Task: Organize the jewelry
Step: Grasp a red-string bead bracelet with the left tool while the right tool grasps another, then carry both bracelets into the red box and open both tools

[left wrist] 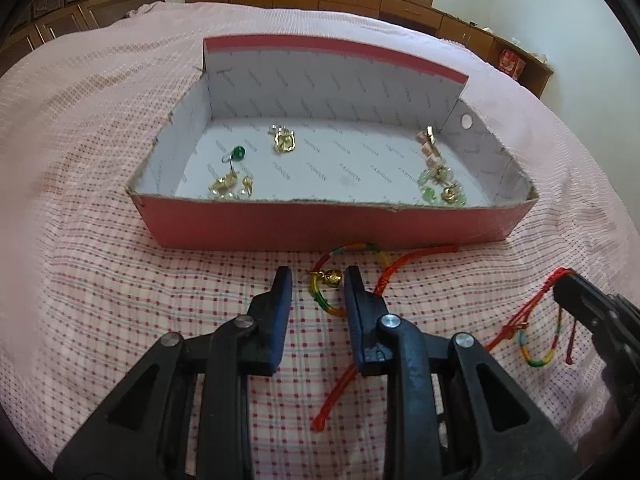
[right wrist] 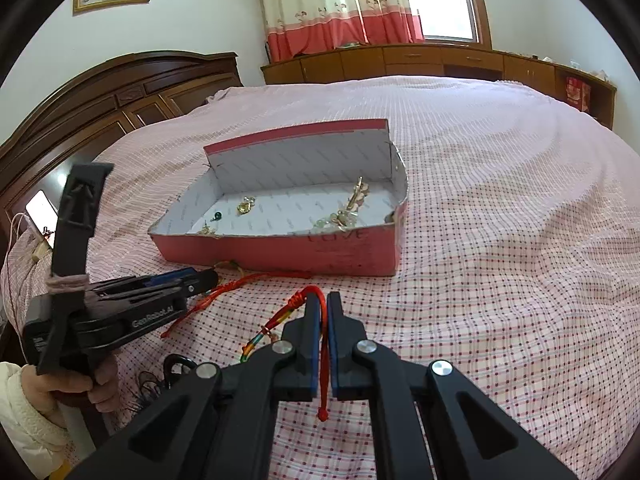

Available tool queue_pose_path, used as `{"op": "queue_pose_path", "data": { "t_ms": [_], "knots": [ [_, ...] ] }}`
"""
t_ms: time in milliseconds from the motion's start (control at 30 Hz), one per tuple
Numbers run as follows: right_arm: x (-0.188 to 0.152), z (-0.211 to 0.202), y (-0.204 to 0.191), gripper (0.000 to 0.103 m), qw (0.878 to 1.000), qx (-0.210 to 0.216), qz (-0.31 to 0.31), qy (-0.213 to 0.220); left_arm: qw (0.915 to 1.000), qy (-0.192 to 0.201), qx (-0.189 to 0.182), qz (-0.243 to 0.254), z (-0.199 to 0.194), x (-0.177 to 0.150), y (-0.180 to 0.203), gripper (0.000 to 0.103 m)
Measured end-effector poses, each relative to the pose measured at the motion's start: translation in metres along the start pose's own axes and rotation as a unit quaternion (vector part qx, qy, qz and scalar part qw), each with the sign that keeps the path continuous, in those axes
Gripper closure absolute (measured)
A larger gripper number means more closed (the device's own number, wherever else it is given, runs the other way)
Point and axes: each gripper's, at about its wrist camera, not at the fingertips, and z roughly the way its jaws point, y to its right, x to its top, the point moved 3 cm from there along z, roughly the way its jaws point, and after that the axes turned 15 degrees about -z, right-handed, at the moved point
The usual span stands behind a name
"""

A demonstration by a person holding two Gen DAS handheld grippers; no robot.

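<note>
Two grippers (left wrist: 318, 282) (right wrist: 324, 300), one clamped cord (right wrist: 325, 344)

Jewelry lying in and around a red box on the bed

The open red box (left wrist: 280, 224), white inside, is holding a green-stone ring (left wrist: 236, 153), gold pieces (left wrist: 284, 141) and a pale bead bracelet (left wrist: 438, 184). A rainbow cord bracelet (left wrist: 326, 280) with a gold charm is lying on the bedspread just before the box; a second cord bracelet (right wrist: 280, 322) is hanging off the bed by its red string.
</note>
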Motion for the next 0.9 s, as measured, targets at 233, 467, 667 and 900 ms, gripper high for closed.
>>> {"op": "queue_pose_path", "data": {
  "t_ms": [233,467,667,900],
  "knots": [
    [-0.003,0.004,0.003,0.098,1.000,0.000,0.006,-0.003,1.0000,0.000,-0.006,-0.002,0.009,-0.001,0.000,0.100],
    [-0.003,0.003,0.002,0.098,1.000,-0.001,0.006,-0.001,0.9999,0.004,-0.014,-0.004,-0.001,-0.003,-0.003,0.100],
    [0.001,-0.005,-0.001,0.098,1.000,-0.002,0.002,0.008,0.9995,0.023,-0.022,0.003,-0.024,-0.005,-0.003,0.100],
    [0.009,-0.017,-0.007,0.098,1.000,-0.003,-0.006,0.023,0.9982,0.052,-0.030,0.001,-0.055,0.000,-0.006,0.100]
  ]
}}
